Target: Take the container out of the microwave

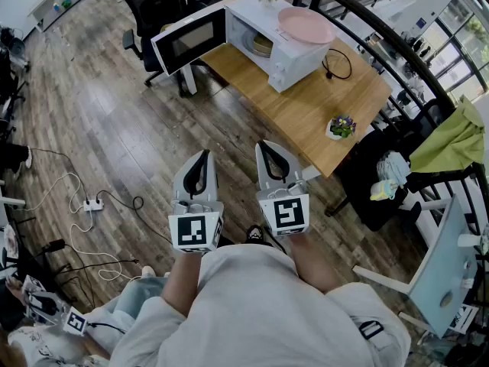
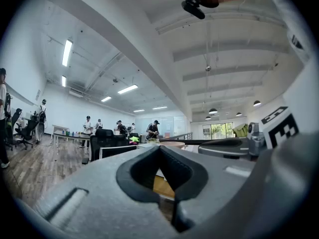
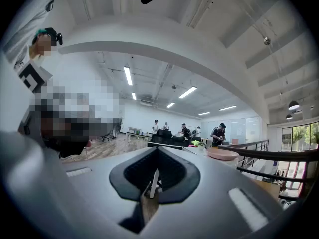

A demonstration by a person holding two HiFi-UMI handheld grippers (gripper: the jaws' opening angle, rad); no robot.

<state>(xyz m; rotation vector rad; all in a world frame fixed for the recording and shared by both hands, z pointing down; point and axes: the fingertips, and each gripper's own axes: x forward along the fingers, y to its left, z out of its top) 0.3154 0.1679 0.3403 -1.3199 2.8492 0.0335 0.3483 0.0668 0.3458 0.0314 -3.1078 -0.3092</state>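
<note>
Wooden surface (image 1: 306, 113) carries the white microwave (image 1: 294, 60), its door (image 1: 191, 40) swung open. A pink dish (image 1: 306, 25) rests on the microwave's top. The container (image 1: 262, 44) sits inside the microwave, so removal is not started. Left claw (image 1: 204, 155) and right claw (image 1: 264, 145), both closed and empty, are well short of the microwave, and nothing appears to block the approach.

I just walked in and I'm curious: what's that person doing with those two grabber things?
A person stands a little way back from a wooden table, holding a gripper in each hand. The left gripper and the right gripper are both shut and empty, pointing level. On the table sits a white microwave with its door swung open. The container sits inside, untouched. A pink plate rests on top.
</note>
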